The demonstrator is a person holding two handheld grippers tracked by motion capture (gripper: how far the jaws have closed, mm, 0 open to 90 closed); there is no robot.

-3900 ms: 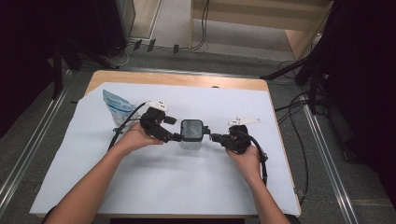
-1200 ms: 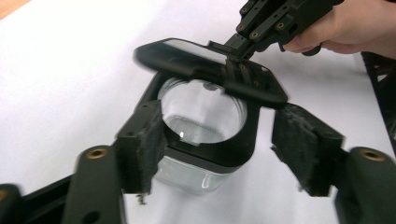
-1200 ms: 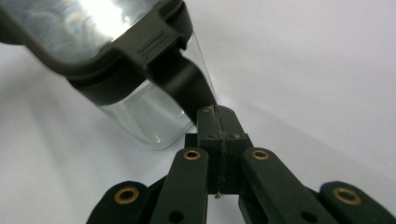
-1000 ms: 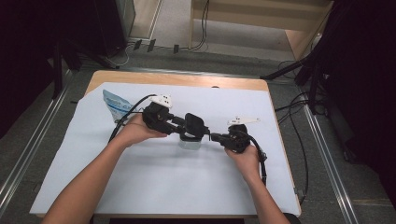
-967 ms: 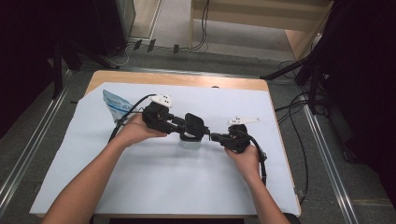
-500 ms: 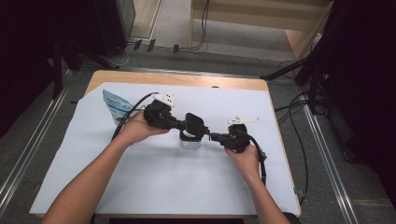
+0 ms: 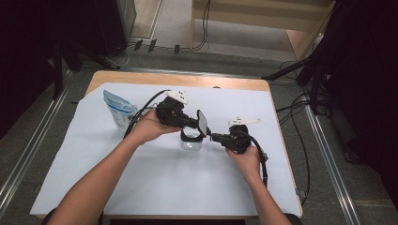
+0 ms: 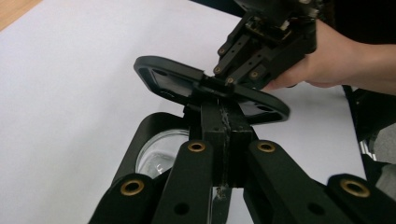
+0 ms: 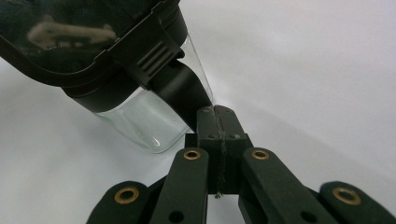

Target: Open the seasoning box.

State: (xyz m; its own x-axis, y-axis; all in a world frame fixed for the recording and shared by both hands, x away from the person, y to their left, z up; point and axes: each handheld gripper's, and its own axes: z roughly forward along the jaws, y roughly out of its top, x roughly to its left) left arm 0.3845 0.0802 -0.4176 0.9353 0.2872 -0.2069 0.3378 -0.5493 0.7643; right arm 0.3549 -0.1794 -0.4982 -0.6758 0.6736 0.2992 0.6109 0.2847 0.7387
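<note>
On the bench [image 7: 141,187], covered with a white sheet, a small clear jar [image 7: 191,142] with a black collar stood near the middle, between the two hands. The left gripper [image 7: 199,124] had its jaws closed together on the edge of the black lid [image 7: 202,123], which it held tilted up, just above the jar and a little to the right of its mouth. In the left gripper view the lid [image 8: 210,88] lay across the jaw tips and the open jar [image 8: 159,149] was seen below. The right gripper [image 7: 217,137] came from the right, its jaws also pressed shut, pinching the black flap [image 9: 184,91] at the jar's collar. A blue pouch [image 7: 118,108] stood at the far left.
</note>
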